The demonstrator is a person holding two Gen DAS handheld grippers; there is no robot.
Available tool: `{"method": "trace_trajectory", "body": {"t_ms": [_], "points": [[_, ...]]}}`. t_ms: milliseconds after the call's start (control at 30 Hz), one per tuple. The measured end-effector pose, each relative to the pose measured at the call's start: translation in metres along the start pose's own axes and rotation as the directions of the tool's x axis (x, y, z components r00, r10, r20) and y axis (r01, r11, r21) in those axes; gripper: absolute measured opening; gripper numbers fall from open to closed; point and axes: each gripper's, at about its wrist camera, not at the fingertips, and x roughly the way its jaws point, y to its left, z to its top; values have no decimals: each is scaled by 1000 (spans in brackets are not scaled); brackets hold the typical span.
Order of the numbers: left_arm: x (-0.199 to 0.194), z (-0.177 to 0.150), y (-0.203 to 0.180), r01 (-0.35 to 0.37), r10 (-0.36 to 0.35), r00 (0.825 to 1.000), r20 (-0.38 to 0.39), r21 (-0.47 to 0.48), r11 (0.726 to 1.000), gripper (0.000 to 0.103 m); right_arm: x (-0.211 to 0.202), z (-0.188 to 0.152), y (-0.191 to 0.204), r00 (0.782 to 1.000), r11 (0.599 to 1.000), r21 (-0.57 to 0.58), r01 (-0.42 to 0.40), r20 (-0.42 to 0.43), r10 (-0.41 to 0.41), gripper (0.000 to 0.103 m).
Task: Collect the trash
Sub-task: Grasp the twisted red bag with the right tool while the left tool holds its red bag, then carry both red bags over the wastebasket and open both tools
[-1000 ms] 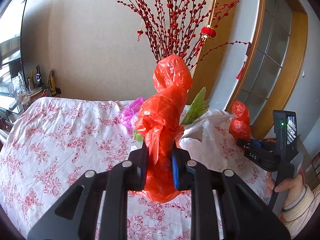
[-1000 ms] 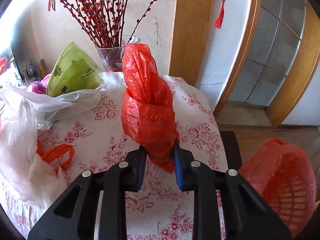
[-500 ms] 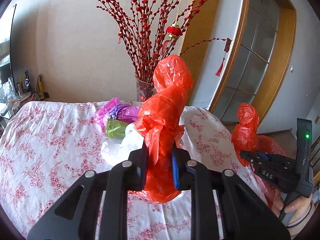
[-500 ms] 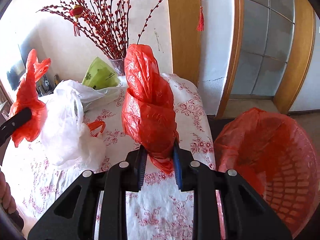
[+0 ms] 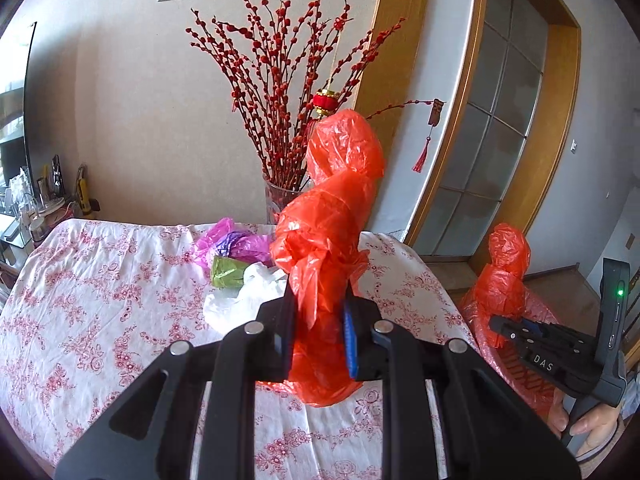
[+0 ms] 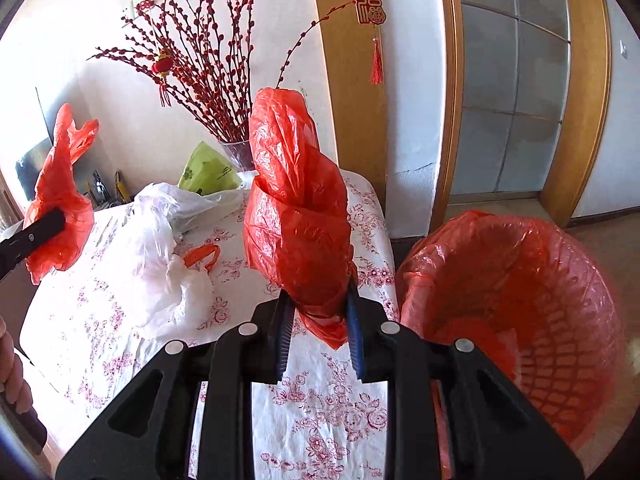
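Observation:
My left gripper (image 5: 318,300) is shut on a crumpled red plastic bag (image 5: 332,232), held above the flowered tablecloth (image 5: 100,300). My right gripper (image 6: 316,300) is shut on a second red plastic bag (image 6: 296,208), near the table's right edge. A red basket lined with a red bag (image 6: 516,312) stands on the floor just right of the table; in the left wrist view the right gripper (image 5: 500,326) and its bag (image 5: 506,272) sit over it. The left gripper's bag also shows in the right wrist view (image 6: 56,200) at far left.
On the table lie a white plastic bag (image 6: 160,256), a green wrapper (image 5: 226,274), a purple-pink bag (image 5: 236,242), a small red bag handle (image 6: 202,256) and a glass vase of red branches (image 5: 280,200). A wooden-framed glass door (image 6: 516,100) stands behind the basket.
Both grippers have moved right with their red bags. The right gripper now sits closer to the red basket, which fills more of its view.

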Motion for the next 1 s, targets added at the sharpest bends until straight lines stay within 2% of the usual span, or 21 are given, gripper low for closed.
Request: {"method": "trace_trajectory", "body": {"t_ms": [433, 1000], "points": [[14, -11, -69, 136, -133, 989, -61, 42, 990, 20, -50, -9, -43, 996, 995, 65, 76, 42, -79, 24], [45, -45, -162, 307, -288, 943, -165, 105, 946, 20, -86, -35, -111, 984, 965, 206, 161, 40, -173, 24]]}}
